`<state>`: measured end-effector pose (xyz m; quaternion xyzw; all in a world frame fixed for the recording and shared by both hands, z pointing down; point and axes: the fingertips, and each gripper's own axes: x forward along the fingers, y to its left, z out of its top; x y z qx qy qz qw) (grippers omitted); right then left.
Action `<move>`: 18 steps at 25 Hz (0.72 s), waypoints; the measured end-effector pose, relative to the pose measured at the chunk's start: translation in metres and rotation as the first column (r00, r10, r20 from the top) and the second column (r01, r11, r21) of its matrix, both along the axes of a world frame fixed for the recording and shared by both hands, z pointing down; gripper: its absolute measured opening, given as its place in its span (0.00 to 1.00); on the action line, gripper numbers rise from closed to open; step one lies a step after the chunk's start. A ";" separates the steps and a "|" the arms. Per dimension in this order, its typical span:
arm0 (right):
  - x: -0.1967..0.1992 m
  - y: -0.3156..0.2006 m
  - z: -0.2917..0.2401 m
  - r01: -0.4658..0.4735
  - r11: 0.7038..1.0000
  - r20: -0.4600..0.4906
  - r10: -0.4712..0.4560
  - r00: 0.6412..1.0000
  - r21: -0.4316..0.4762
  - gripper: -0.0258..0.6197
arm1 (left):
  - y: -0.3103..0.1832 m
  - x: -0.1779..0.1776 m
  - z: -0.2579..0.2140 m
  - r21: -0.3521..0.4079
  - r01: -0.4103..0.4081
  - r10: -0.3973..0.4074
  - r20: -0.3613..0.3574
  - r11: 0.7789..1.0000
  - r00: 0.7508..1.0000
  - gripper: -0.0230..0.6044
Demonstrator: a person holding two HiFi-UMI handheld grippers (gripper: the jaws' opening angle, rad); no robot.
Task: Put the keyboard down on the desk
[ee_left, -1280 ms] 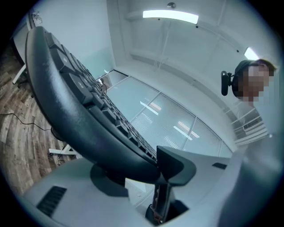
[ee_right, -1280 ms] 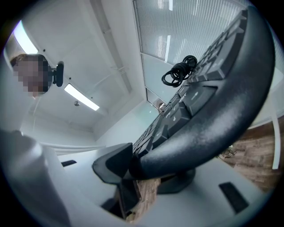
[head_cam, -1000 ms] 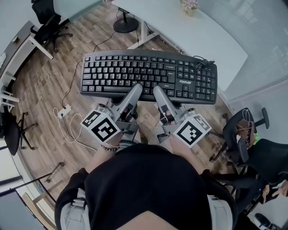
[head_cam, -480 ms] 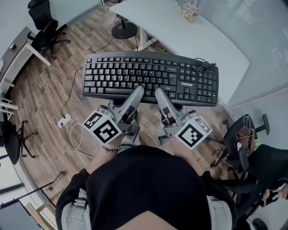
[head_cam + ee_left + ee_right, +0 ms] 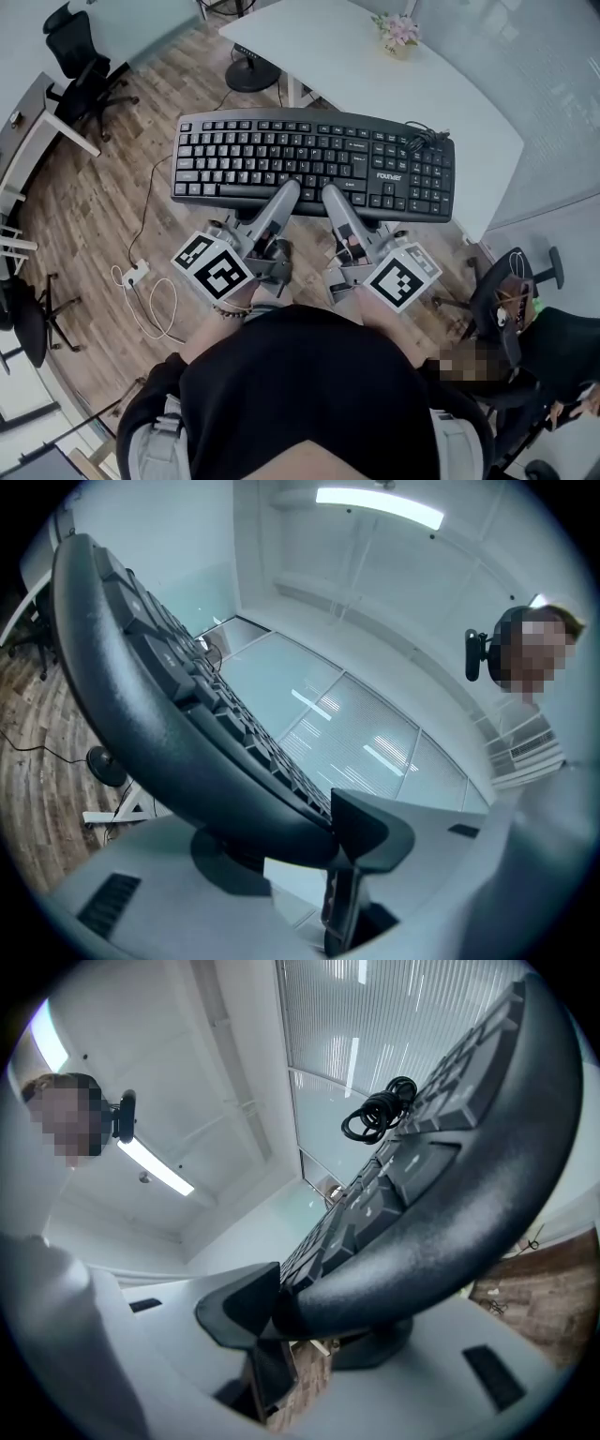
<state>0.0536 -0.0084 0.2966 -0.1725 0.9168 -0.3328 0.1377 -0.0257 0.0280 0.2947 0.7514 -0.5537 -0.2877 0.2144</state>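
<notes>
A black full-size keyboard (image 5: 309,161) is held level in the air in the head view, its coiled cable (image 5: 427,138) resting on its right end. My left gripper (image 5: 286,194) is shut on the keyboard's near edge left of centre, and my right gripper (image 5: 332,196) is shut on that edge right of centre. The white desk (image 5: 375,66) lies beyond and below the keyboard, which overlaps the desk's near edge. In the left gripper view the keyboard (image 5: 169,714) sits clamped between the jaws; in the right gripper view the keyboard (image 5: 450,1185) is clamped likewise.
A small flowerpot (image 5: 397,30) stands on the desk's far part. Black office chairs (image 5: 84,66) stand at the left, another chair (image 5: 506,300) at the right. A white power strip with cord (image 5: 141,277) lies on the wooden floor. A second desk (image 5: 33,131) is at far left.
Both grippers have carried the keyboard forward towards the white desk; the desk now reaches further under its far edge. The grip is unchanged.
</notes>
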 end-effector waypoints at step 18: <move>-0.088 -0.109 -0.010 -0.075 0.997 -0.005 0.075 0.997 -0.031 0.30 | -0.115 -0.090 -0.012 -0.020 -0.078 0.078 -0.007 0.997 0.997 0.35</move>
